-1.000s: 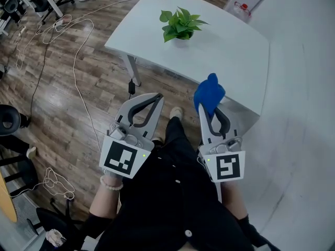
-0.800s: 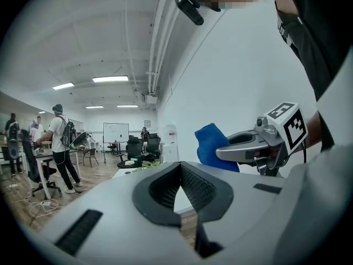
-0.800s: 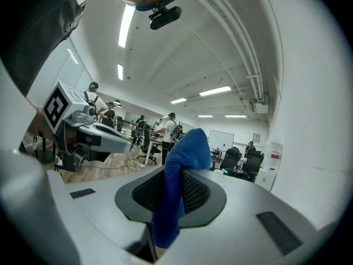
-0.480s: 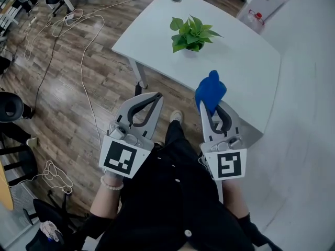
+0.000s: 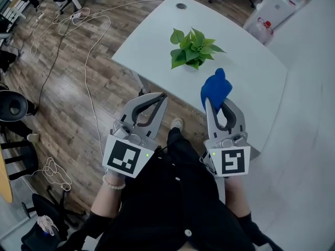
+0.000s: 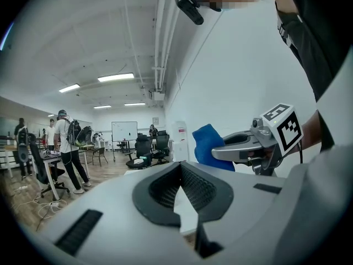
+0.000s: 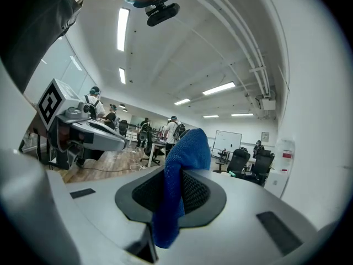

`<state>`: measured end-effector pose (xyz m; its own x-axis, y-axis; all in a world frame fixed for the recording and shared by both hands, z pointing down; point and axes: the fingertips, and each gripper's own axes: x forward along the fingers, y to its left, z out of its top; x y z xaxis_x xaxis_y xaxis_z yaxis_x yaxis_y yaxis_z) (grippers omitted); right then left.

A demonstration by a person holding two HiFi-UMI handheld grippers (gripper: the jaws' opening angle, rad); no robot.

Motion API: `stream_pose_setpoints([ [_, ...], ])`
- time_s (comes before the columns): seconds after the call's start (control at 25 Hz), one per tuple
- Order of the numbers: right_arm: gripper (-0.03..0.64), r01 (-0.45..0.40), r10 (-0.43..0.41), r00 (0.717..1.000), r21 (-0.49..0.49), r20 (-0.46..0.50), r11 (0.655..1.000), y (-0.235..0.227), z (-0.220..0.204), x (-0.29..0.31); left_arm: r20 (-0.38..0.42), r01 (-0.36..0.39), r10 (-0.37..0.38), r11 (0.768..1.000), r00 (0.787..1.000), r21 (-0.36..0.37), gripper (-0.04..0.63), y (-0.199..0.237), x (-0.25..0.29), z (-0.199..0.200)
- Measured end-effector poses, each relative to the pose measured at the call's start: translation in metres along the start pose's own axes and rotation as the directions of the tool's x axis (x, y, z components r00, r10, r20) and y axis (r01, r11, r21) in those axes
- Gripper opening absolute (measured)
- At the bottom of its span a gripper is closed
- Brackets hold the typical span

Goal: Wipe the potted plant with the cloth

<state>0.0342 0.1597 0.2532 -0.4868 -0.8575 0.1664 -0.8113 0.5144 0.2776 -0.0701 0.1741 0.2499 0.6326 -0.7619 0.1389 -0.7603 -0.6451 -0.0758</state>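
Note:
A small potted plant with green leaves stands on the white table, ahead of both grippers. My right gripper is shut on a blue cloth, whose bunched end sticks up past the tips; in the right gripper view the blue cloth hangs between the jaws. My left gripper is shut and holds nothing, short of the table's near edge. In the left gripper view the left gripper shows its jaws closed together, with the blue cloth off to the right.
Cables trail over the wooden floor at the left. Office chairs stand at the far left and top. A white cabinet sits behind the table at the right. People and desks fill the room beyond.
Both grippers have moved forward toward the table, and the plant now lies closer ahead of them. The cloth stays gripped in the right gripper.

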Motion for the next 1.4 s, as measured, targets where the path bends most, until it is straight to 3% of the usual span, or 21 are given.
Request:
stream_pose_setpoints([
  [1.12,0.084,-0.080,0.080,0.996,0.007,0.028,0.997,-0.139,-0.031,0.129,-0.062,-0.115,0.112,0.992,0.992,-0.046,0.017,0.063,0.147,-0.010],
  [1.16,0.084,-0.079,0.079,0.997,0.009,0.026,0.997,-0.144,-0.033,0.130,-0.071,-0.115,0.111,0.992,0.991,-0.052,0.032,0.064,0.151,-0.011],
  [1.24,0.084,-0.079,0.079,0.997,0.013,0.021,0.997,-0.152,-0.036,0.133,-0.094,-0.107,0.102,0.993,0.990,-0.048,0.146,0.064,0.156,-0.013],
  [1.4,0.084,-0.075,0.075,0.997,0.032,0.015,0.997,-0.164,-0.043,0.140,-0.114,-0.051,0.056,0.997,0.992,0.052,0.276,0.066,0.164,-0.030],
])
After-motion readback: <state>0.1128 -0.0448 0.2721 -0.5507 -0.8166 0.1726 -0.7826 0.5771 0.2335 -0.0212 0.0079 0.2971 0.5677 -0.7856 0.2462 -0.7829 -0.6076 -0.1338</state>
